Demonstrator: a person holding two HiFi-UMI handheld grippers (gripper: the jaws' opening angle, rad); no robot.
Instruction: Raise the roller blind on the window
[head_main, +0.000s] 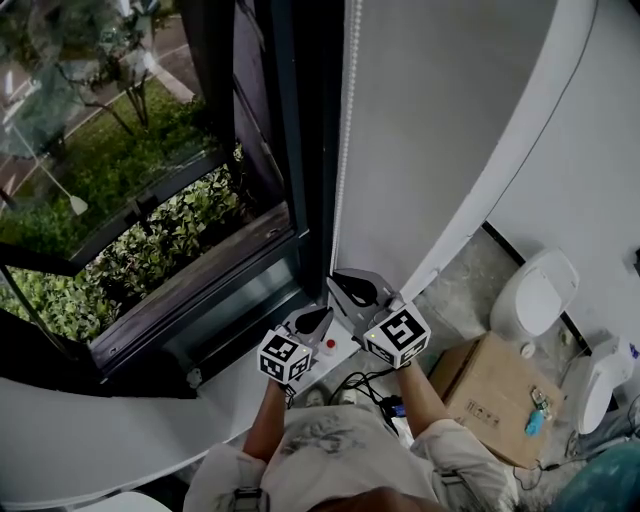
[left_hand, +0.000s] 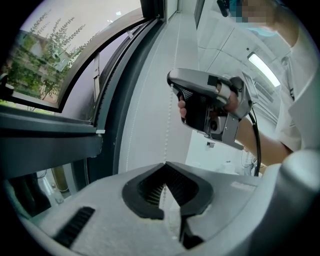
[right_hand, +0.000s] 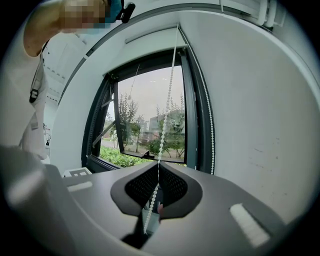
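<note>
Soft daylight from the window (right_hand: 150, 125) — fisheye warp, dark corners

Person in a pale shirt, with a grey gripper in each hand.
Short-sleeved light shirt (head_main: 340, 450); left gripper (head_main: 325, 313) and right gripper (head_main: 341, 279) have grey shells, black ribbed pads, black-and-white marker cubes; a black cable (left_hand: 257, 145) trails from the right one.

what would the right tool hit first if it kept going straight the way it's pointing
The right tool, shut on the bead chain, points into the window. Going straight on, it would probably meet the glass or dark frame first, though depth is unclear.
</note>
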